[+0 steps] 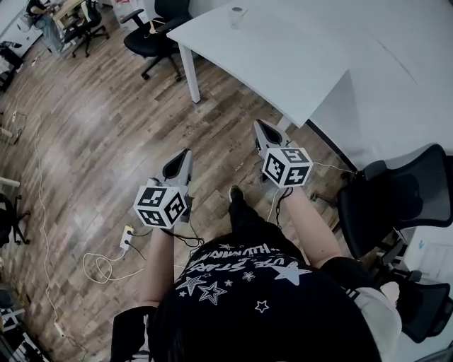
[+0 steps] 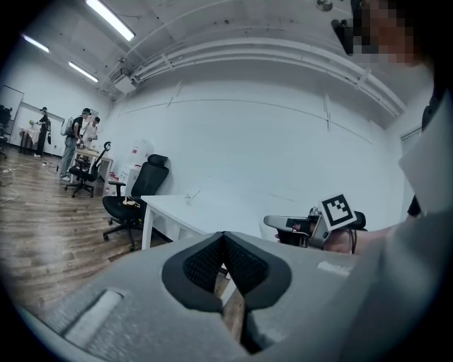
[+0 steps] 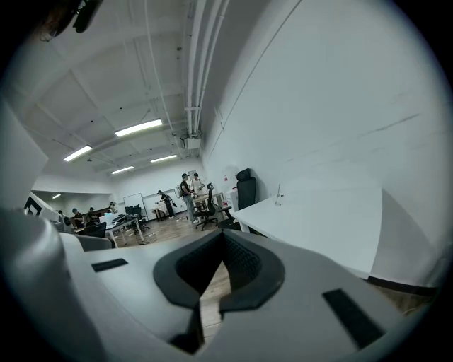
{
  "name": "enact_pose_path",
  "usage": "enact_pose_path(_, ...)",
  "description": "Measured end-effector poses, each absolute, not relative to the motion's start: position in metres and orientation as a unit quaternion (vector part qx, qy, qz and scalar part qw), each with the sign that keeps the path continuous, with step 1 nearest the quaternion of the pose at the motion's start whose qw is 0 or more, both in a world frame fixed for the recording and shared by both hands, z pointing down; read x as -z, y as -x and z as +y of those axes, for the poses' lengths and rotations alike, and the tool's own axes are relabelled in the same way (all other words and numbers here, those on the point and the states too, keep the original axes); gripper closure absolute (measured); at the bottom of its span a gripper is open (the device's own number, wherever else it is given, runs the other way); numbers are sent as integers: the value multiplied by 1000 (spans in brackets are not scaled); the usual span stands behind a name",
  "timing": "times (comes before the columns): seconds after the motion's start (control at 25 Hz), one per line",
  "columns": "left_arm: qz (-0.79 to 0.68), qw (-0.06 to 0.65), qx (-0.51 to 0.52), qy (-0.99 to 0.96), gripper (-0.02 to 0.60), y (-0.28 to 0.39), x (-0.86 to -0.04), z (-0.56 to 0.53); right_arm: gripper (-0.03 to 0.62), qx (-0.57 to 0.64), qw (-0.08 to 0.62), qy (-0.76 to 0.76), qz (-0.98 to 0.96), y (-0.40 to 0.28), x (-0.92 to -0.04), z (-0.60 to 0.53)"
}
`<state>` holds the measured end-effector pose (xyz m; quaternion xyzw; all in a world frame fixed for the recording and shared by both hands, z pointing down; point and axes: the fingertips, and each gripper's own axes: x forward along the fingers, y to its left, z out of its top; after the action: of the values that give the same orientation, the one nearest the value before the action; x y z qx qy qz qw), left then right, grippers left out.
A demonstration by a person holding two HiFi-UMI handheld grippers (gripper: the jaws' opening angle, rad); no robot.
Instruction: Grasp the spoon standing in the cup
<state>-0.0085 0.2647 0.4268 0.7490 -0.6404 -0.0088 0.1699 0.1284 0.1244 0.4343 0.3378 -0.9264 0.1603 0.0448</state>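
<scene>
A small clear cup (image 1: 236, 12) stands near the far edge of the white table (image 1: 283, 56); the spoon in it is too small to make out from the head view. In the left gripper view cup and spoon (image 2: 190, 198) are a thin slanted shape on the tabletop, and in the right gripper view the cup with spoon (image 3: 279, 195) is just as distant. My left gripper (image 1: 185, 154) and right gripper (image 1: 259, 126) hang over the wooden floor, well short of the table. Both have their jaws together with nothing between them (image 2: 225, 237) (image 3: 223, 237).
A black office chair (image 1: 152, 32) stands at the table's left end and another chair (image 1: 396, 205) is close on my right. A power strip (image 1: 127, 237) and white cables lie on the floor at the left. Several people (image 2: 78, 134) stand far off.
</scene>
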Motion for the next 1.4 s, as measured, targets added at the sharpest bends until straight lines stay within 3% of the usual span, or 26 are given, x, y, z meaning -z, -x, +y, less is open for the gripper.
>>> enact_pose_path(1.4,-685,197,6,-702,575,52,-432,48,585,-187,59,-275,-941,-62,-452,-108)
